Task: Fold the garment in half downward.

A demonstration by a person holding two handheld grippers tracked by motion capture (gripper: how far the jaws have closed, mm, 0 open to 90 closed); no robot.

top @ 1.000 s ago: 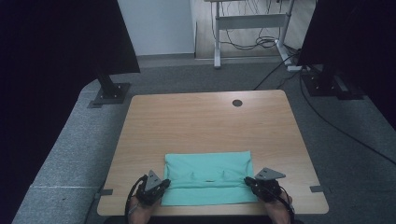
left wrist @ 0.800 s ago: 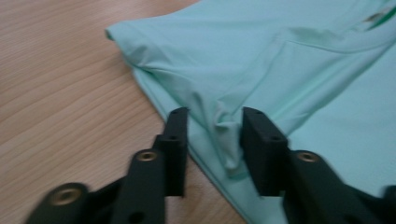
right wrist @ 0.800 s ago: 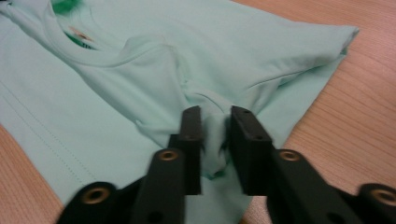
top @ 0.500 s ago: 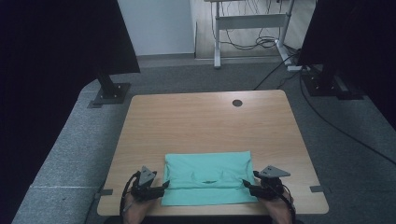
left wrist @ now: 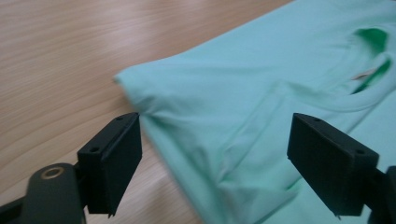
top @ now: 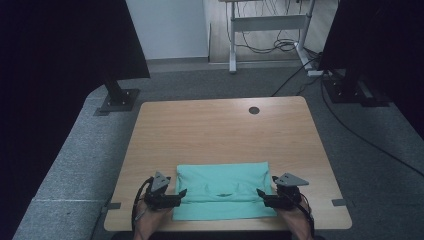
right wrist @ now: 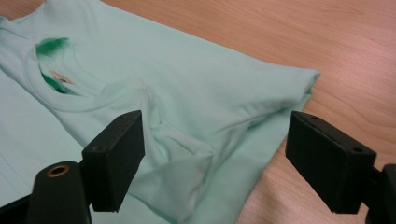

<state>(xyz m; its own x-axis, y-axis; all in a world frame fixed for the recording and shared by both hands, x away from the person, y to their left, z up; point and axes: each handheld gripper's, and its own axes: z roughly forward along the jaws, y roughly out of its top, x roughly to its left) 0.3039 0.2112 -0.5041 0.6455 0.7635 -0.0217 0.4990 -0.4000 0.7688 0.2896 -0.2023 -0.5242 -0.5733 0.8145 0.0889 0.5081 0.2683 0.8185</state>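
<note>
While the mint-green T-shirt [top: 222, 190] lies folded near the front edge of the wooden table [top: 220, 130], it is flanked by both tools: the left gripper [top: 180, 196] is held at its left side edge and the right gripper [top: 260, 196] at its right side edge. Both sets of jaws are seen spread wide with nothing between them. In the left gripper view the folded side edge [left wrist: 154, 116] is framed between the jaws, one jaw lying over bare wood and the other over cloth; in the right gripper view the same is seen, with the folded corner [right wrist: 303, 84] just ahead. The collar [right wrist: 60, 88] is visible with a small label inside. The shirt is judged light, soft and limp; it is expected to sag and unfold if lifted by a single layer, and to slide easily on the smooth wood. A hold is best taken at each side edge where the layers are stacked, all layers being pinched together, so the fold is kept intact.
</note>
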